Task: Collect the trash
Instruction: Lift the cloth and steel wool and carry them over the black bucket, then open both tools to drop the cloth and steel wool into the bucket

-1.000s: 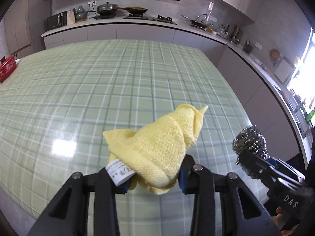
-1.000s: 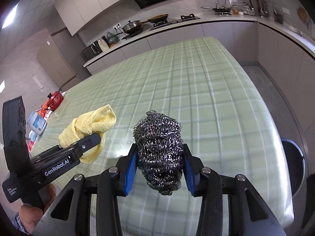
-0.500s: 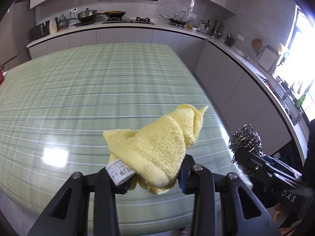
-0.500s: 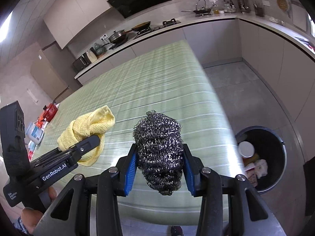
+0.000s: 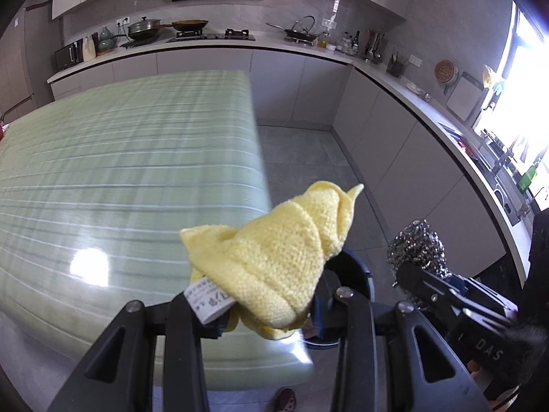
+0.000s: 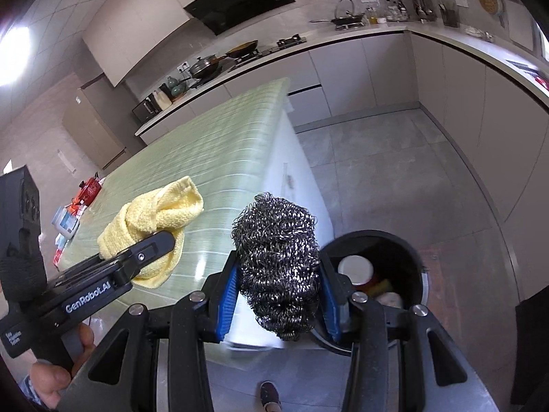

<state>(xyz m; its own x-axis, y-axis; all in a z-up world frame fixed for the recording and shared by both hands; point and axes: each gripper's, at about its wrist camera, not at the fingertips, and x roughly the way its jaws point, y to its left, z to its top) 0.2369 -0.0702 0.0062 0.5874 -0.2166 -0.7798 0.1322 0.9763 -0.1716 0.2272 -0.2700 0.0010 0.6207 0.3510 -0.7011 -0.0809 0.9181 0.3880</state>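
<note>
Two tools, each clamped on one thing: the left tool [image 5: 266,312] grips a crumpled yellow cloth [image 5: 278,254]; the right tool [image 6: 279,300] grips a steel-wool scourer [image 6: 278,267], black bin [image 6: 417,250] at 3 o'clock.

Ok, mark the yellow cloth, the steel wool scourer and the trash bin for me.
yellow cloth [image 5: 274,267], left wrist view, middle of the bunched fabric.
steel wool scourer [image 6: 279,267], right wrist view, centre of the wire ball.
trash bin [image 6: 420,250], right wrist view, right side of the black rim.

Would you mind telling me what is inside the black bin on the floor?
The black bin holds a white round lid or cup plus yellowish and pale scraps; the steel wool and right hand-held gripper cover its left part.
</note>
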